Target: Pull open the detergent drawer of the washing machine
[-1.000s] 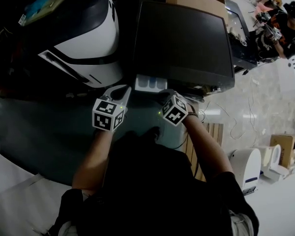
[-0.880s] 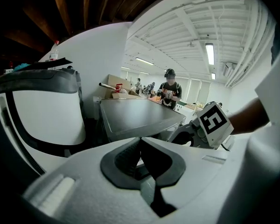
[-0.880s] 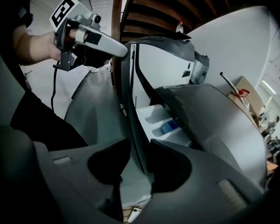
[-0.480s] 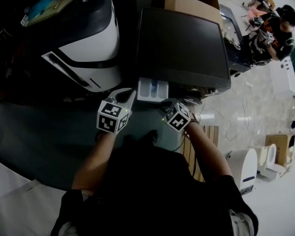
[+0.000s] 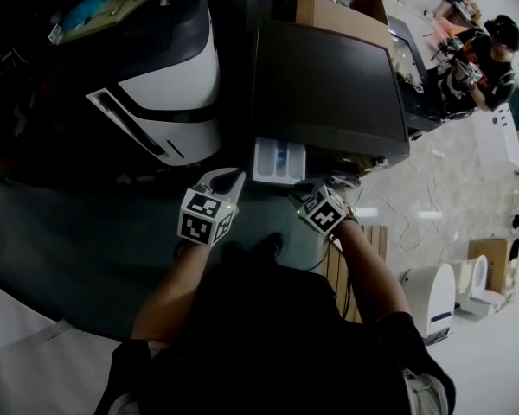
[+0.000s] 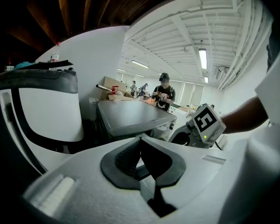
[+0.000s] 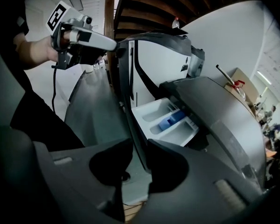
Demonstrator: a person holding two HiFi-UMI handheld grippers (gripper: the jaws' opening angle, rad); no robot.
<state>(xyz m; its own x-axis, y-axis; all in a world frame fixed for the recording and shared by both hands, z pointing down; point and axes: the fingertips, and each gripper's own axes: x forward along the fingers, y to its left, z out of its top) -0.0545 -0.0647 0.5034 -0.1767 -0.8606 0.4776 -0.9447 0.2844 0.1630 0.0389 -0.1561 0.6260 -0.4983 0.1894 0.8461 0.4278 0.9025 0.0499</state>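
Two grippers: the right gripper (image 5: 310, 188) has just been closing and pinches the dark front of the detergent drawer (image 5: 278, 161), which sticks out of the washing machine (image 5: 329, 85) toward 6 o'clock. At the drawer's 8 o'clock, the left gripper (image 5: 227, 178) is pressed together, empty.

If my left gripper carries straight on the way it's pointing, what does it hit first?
Probably the left side of the pulled-out detergent drawer, just ahead of the left gripper; depth is unclear.
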